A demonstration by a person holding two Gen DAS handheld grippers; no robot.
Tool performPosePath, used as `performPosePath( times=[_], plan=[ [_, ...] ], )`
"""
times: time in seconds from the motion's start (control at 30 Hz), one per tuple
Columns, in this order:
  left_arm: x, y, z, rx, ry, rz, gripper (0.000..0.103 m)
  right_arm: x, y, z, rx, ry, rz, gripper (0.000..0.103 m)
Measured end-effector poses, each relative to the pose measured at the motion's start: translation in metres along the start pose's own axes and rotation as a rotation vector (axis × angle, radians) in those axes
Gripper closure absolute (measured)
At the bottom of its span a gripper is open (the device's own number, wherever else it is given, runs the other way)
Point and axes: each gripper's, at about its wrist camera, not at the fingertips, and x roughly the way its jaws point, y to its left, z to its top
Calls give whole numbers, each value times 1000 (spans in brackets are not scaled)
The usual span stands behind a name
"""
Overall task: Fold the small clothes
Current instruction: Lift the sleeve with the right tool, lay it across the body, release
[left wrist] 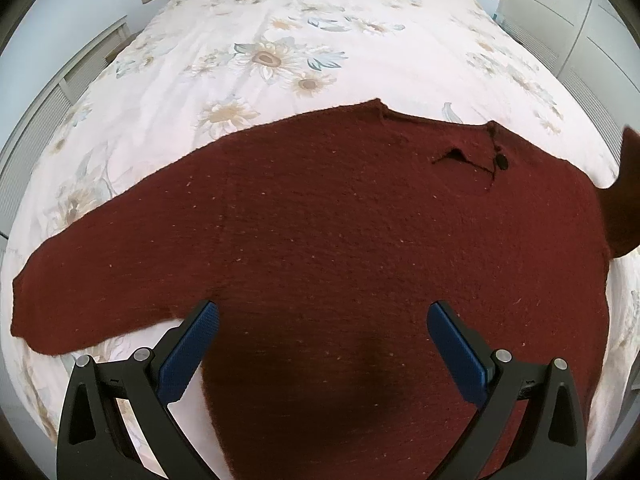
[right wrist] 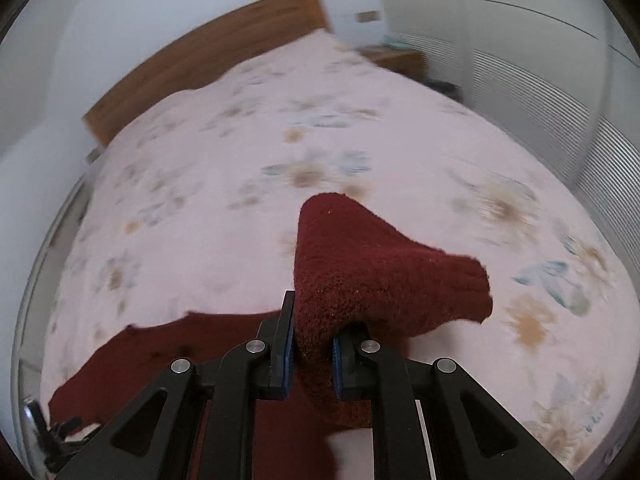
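item: dark red knitted sweater (left wrist: 340,240), lying flat on my bed's floral bedspread (left wrist: 280,32), neckline toward the headboard. one sleeve (left wrist: 100,280) is spread out sideways across the cover; the neck opening (left wrist: 472,152) shows a short slit and a dark button.

item: my left gripper (left wrist: 322,344), jaws spread wide, blue pads (left wrist: 188,356) facing each other, nothing between them. it hangs over the lower body of the sweater; i cannot tell whether the tips touch the knit.

item: my right gripper (right wrist: 314,350), jaws drawn close and clamped on the sweater's other sleeve (right wrist: 380,276). the cuff end stands up past the fingertips and flops to the right, raised off the cover. the rest of the sweater lies flat at the lower left of the right wrist view.

item: wooden headboard (right wrist: 208,56) at the far end of the bed.

item: white slatted wardrobe doors (right wrist: 540,92) along the right side of the room.

the right wrist view is blurred, so the bedspread pattern there is indistinct.
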Motion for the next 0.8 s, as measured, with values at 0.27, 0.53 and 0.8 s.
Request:
performPosePath(
  times=[0.27,0.53,0.8],
  plan=[
    [-1,11,-3,0,-2,17,1,22,117,-7,-134,58,155,89],
    [-2,29,-2,-38,-3,12,1,57,195,-39,-219,148,252,89],
    [-1,48,-7,-68,10,32,1,113,224,-105,-301,307,225,89]
  ],
)
